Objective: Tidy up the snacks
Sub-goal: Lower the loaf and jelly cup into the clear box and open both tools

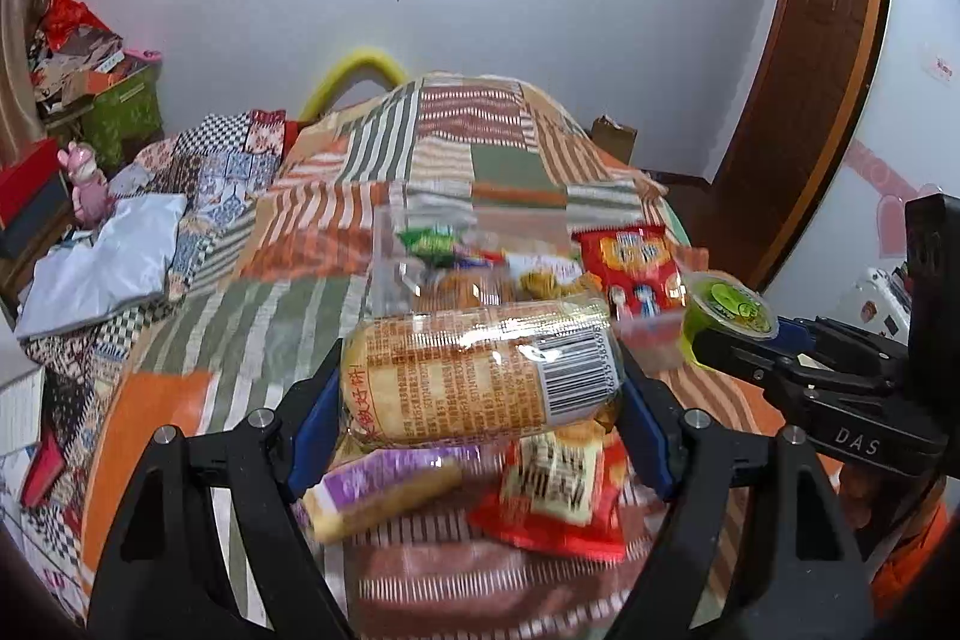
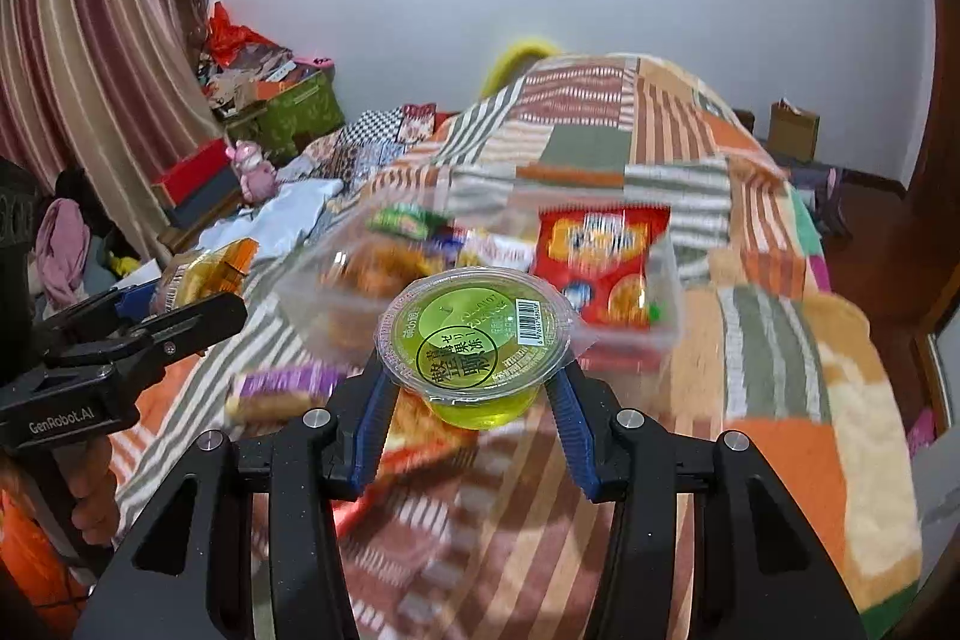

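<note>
- Left gripper (image 1: 480, 388): matt black plastic arms, ridged blue pads, bright metal pins.
- Right gripper (image 2: 474, 388): same finish; blue pads ribbed.
- Cracker roll (image 1: 480, 376): clear glossy film wrap, white paper-like barcode label.
- Jelly cup (image 2: 474, 340): clear glossy plastic, translucent green gel inside, smooth printed foil lid.
- Bin (image 2: 663, 334): clear thin plastic, shiny walls.
- Red pack (image 2: 600, 268): glossy printed film.
- Purple pack (image 1: 384, 490): shiny film, blurred.
- Blanket (image 2: 780, 358): soft woven cloth, matt, patchwork print.
- Door (image 1: 804, 70): brown wood, satin sheen.
- Curtain (image 2: 90, 40): cloth, slight sheen.
</note>
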Demonstrator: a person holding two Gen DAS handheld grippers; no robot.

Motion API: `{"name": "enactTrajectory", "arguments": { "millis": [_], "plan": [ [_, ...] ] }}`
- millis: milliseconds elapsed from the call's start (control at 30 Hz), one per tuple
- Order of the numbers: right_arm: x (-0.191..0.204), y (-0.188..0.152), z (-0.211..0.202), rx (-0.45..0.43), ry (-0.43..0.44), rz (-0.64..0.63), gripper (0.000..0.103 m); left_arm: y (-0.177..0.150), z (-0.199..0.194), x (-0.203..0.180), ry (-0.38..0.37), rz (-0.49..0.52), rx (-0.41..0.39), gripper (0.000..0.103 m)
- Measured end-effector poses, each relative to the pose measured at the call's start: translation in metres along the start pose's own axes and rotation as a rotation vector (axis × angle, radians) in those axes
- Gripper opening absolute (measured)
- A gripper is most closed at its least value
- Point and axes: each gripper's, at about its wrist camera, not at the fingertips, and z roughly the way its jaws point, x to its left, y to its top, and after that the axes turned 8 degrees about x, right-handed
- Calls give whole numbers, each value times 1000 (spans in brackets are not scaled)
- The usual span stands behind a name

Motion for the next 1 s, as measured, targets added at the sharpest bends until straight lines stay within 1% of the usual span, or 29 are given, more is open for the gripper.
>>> {"name": "enactTrajectory", "arguments": {
  "millis": [133, 333, 533, 867, 1000],
  "plan": [
    [2, 18, 9, -11, -10, -17, 46, 19, 12, 2, -2, -1, -5, 79],
    [3, 40, 28, -7, -21, -36, 46, 47, 38, 5, -8, 2, 16, 79],
    [-2, 55, 52, 35, -12, -27, 46, 68, 70, 9, -21, 1, 58, 79],
    [-15, 66, 89, 110, -53, -14, 46, 80, 115, 13, 17, 10, 112, 79],
    [-20, 68, 98, 143, -23, 4, 46, 80, 125, 19, 19, -11, 136, 79]
  ]
}}
